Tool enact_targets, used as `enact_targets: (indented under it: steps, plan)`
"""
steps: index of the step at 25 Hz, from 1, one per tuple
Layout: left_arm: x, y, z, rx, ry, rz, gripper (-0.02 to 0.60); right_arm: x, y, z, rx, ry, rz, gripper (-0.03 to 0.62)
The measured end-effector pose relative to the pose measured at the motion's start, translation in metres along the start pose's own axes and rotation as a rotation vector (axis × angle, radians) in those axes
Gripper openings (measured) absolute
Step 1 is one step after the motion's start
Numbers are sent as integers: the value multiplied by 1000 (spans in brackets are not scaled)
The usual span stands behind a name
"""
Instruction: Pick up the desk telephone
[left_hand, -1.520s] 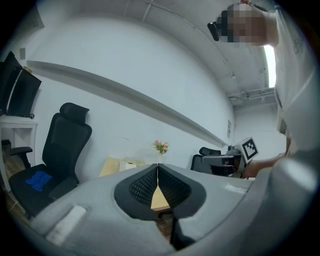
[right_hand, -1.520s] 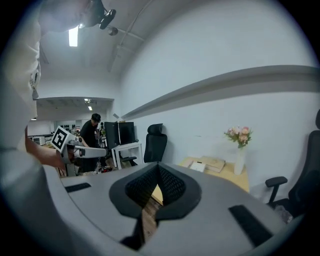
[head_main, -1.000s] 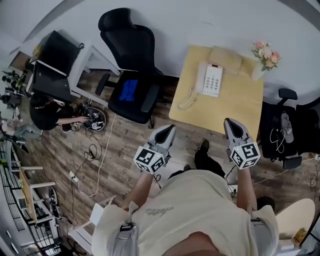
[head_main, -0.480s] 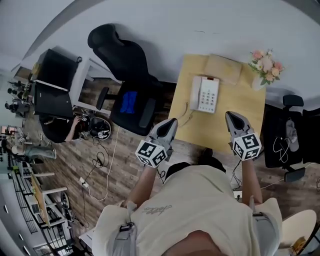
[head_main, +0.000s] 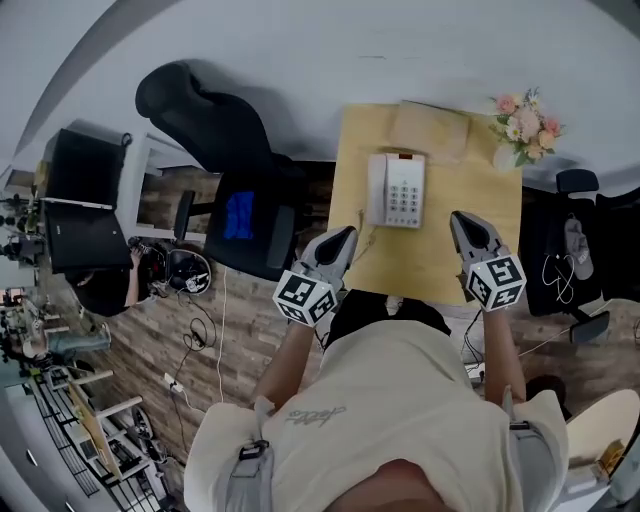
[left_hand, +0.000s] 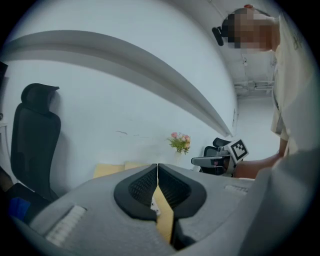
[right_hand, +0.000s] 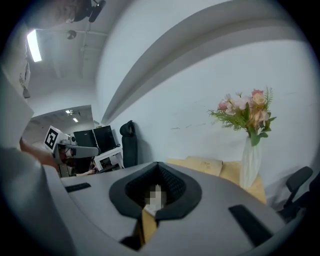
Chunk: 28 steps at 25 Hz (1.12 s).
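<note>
A white desk telephone (head_main: 396, 189) with its handset on the left lies on a light wooden table (head_main: 440, 260) by the wall, its coiled cord (head_main: 362, 233) trailing toward the front left. My left gripper (head_main: 347, 232) hangs shut and empty at the table's near left corner, short of the phone. My right gripper (head_main: 459, 217) is shut too, over the table's near right part, to the right of the phone. In the left gripper view only a sliver of the telephone (left_hand: 153, 204) peeks between the shut jaws.
A vase of pink flowers (head_main: 521, 122) stands at the table's far right corner, beside a tan padded envelope (head_main: 430, 128). A black office chair (head_main: 230, 170) with a blue cloth sits left of the table. Another chair (head_main: 570, 240) is right of it. Cables lie on the wooden floor.
The person has stepped up to the table: the telephone and table have come closer, and both shut grippers now reach over the table's near edge.
</note>
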<state>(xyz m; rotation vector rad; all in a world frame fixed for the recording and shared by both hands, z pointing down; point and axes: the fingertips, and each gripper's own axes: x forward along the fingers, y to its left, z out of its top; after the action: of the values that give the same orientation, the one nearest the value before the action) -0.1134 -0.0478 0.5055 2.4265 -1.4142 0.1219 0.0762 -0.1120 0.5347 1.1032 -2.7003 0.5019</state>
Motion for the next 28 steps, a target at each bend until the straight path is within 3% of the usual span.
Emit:
enact_targets:
  steps: [5,17,21,28]
  plan:
    - [21,12,1,45,41,-117,18,15,9,7,35,6,-82,-5]
    - [59,66,-4,33,105,-270,18,45,18,7,11,58,-325,-5]
    - [69,77,-4,22,104,-263,18,55,15,0,28,71,-332,-5]
    - [78,87,-17,-48,134,-213,19,76,8,-18,35,98,-266,-5]
